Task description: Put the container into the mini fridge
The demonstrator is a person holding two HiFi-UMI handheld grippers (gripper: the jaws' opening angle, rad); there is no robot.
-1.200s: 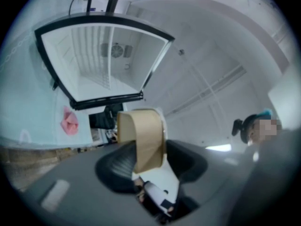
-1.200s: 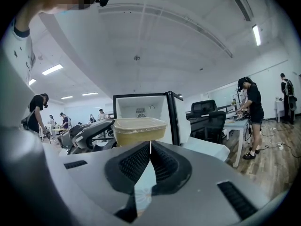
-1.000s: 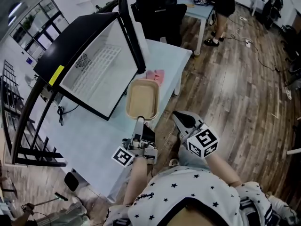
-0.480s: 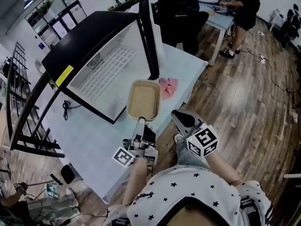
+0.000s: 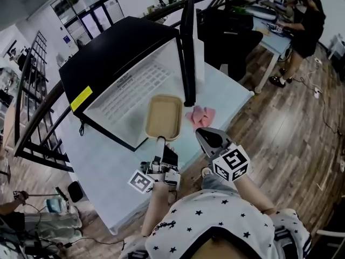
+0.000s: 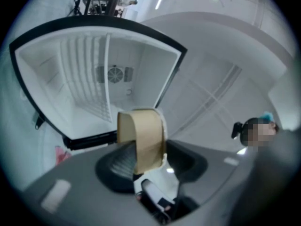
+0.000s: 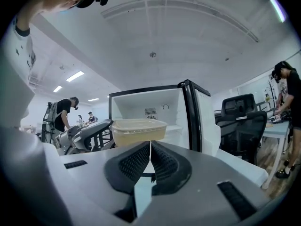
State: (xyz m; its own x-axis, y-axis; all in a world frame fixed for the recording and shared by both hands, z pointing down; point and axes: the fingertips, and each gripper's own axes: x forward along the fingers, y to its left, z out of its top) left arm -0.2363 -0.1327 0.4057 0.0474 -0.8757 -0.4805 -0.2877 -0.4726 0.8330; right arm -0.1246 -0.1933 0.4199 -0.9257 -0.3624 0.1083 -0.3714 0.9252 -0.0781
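The container point(image 5: 163, 117) is being held by its edge in the left gripper point(image 5: 160, 140), at the mouth of the open mini fridge point(image 5: 116, 58). The right gripper point(image 5: 200, 134) is being held closed on nothing.

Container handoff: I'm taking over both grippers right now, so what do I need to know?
Left gripper: shut on the near end of the tan container, holding it roughly level in the air.
Right gripper: shut, empty, off to the right of the container.
Container: just in front of the open mini fridge, above the table, not yet inside.
The door stands wide open.
A pink cloth lies on the table near the door.
Done: container picked up, fridge open.
Left: carry the container inside, set it down, release, withdraw.
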